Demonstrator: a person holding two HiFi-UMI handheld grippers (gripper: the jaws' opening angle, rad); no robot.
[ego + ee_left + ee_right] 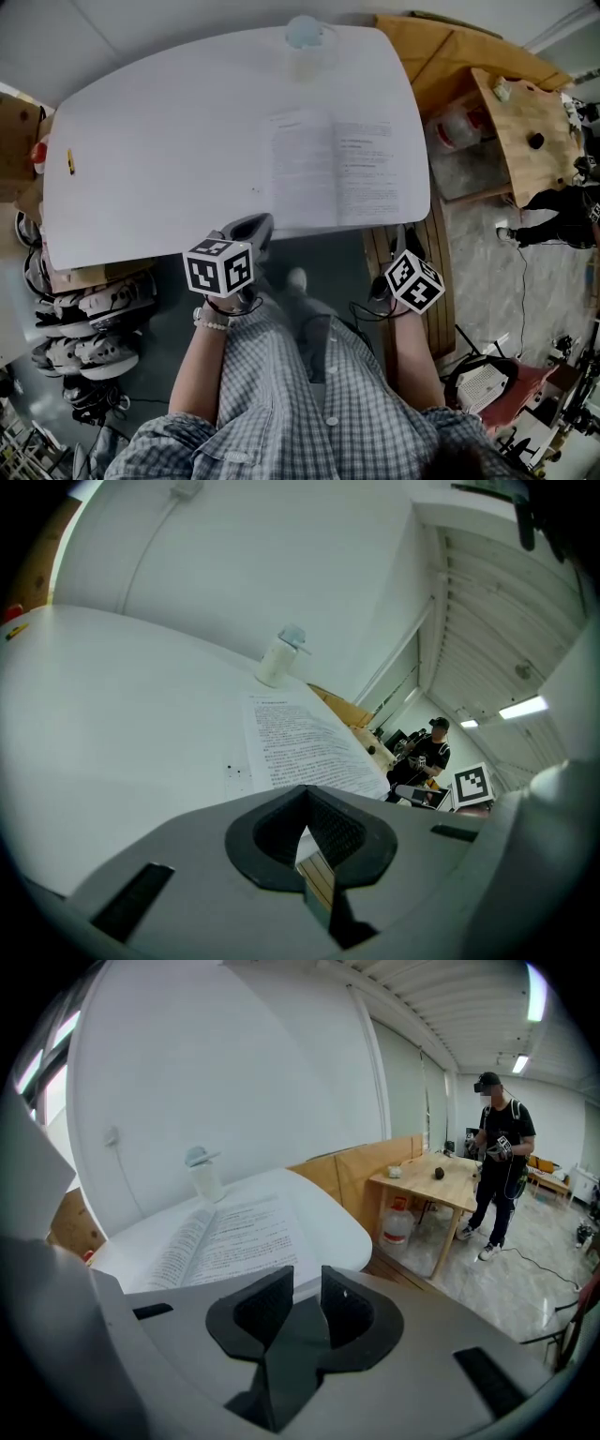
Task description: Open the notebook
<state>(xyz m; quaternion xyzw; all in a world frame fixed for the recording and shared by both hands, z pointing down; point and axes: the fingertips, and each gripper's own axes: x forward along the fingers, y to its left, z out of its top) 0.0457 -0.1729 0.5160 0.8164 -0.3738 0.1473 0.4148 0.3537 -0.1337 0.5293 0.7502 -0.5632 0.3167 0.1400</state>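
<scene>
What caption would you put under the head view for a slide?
The notebook lies open on the white table; left gripper and right gripper hover by its near edge, off the pages.

The desk [169, 141] is plain white. The notebook [337, 169] shows white pages with fine black print. The left tool [307, 832] and right tool [305, 1288] are grey with black pads. Their marker cubes [220, 267] carry black-and-white squares. The person's shirt [281, 394] is grey-and-white check. A pencil [70, 161] near the desk's left edge is yellow.
</scene>
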